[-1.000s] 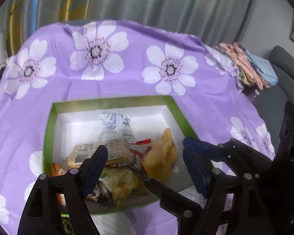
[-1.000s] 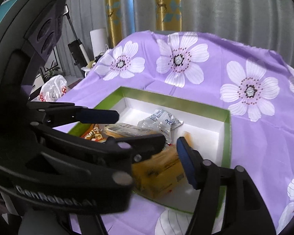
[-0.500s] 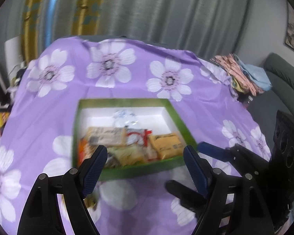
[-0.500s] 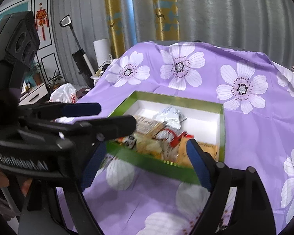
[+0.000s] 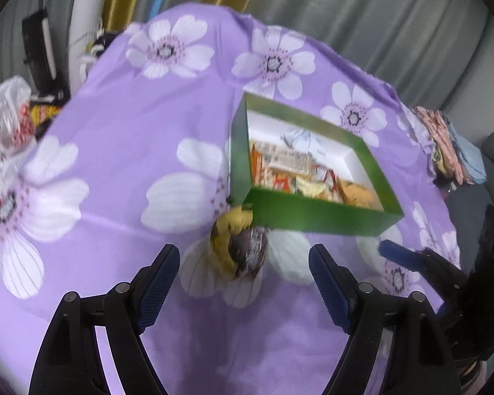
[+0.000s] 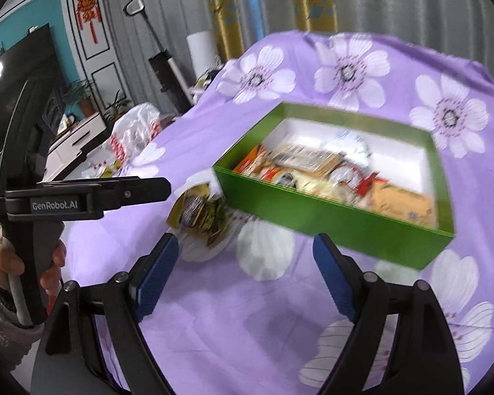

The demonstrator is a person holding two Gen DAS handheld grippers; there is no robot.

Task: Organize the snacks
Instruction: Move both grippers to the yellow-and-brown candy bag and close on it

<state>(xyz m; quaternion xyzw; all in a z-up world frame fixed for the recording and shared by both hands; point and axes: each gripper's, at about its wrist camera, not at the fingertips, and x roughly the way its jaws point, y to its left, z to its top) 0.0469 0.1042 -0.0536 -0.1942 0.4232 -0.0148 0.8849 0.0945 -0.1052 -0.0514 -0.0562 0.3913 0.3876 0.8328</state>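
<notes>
Your left hand-held gripper (image 5: 243, 276) is wide open with nothing between its blue pads (image 5: 156, 283), hovering over the purple flowered cloth (image 5: 122, 138) on the bench. Just ahead of it, dead centre between the fingers, there's a loose yellow and brown snack pack (image 5: 238, 250) lying on the cloth, tucked right up against the near left corner of the green box (image 5: 316, 219). The box sits ahead and a bit right of that gripper, with a pile of snacks (image 5: 299, 174) inside, a bit blurry. Your right hand-held gripper (image 6: 245, 271) is spread open too and holding nothing; from there the same loose pack (image 6: 199, 217) is ahead-left and the box (image 6: 332, 217) ahead-right.
</notes>
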